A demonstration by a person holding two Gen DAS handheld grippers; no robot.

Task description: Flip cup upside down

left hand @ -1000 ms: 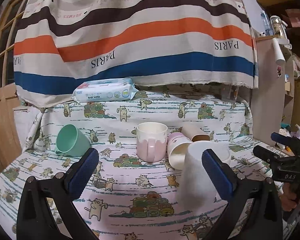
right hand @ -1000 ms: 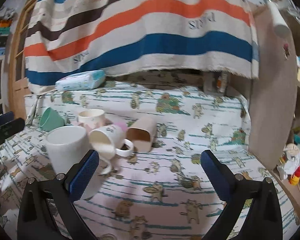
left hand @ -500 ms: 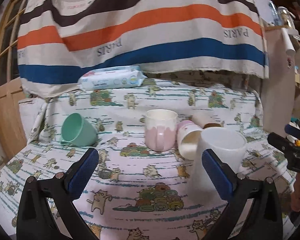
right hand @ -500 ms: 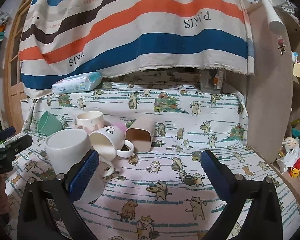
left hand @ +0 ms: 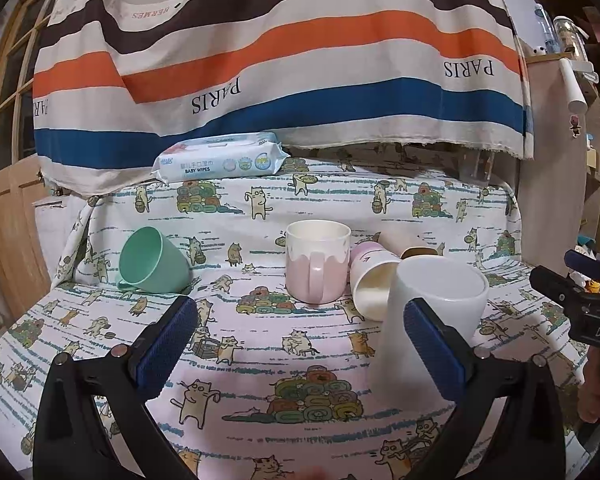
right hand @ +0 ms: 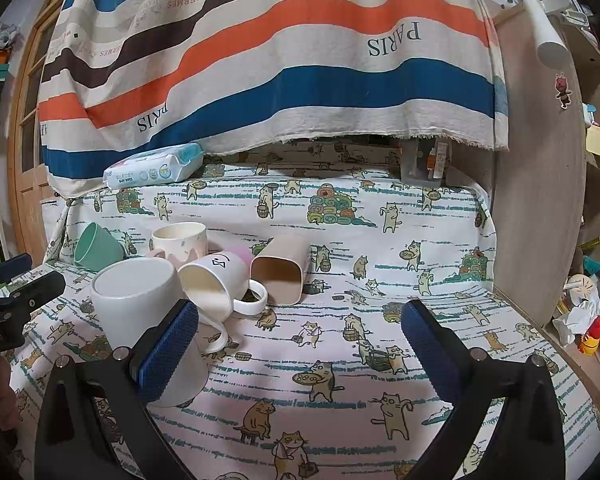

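A plain white cup (left hand: 440,300) stands upright close in front, just behind the right finger of my left gripper (left hand: 300,350), which is open and empty. In the right wrist view the same white cup (right hand: 136,296) stands behind the left finger of my right gripper (right hand: 300,350), also open and empty. Behind it a pink and white mug (left hand: 318,266) stands upright. A white mug with a pink base (right hand: 216,280), a beige square cup (right hand: 280,268) and a green cup (left hand: 152,262) lie on their sides.
The cups sit on a table under a cat-print cloth (left hand: 260,360). A pack of baby wipes (left hand: 220,158) lies at the back under a striped hanging cloth (left hand: 280,60). A wooden cabinet side (right hand: 540,180) stands at the right. The other gripper (left hand: 580,300) shows at the right edge.
Both cameras have steadied and levelled out and the view has shifted slightly. The cups have not moved and both grippers stay open.
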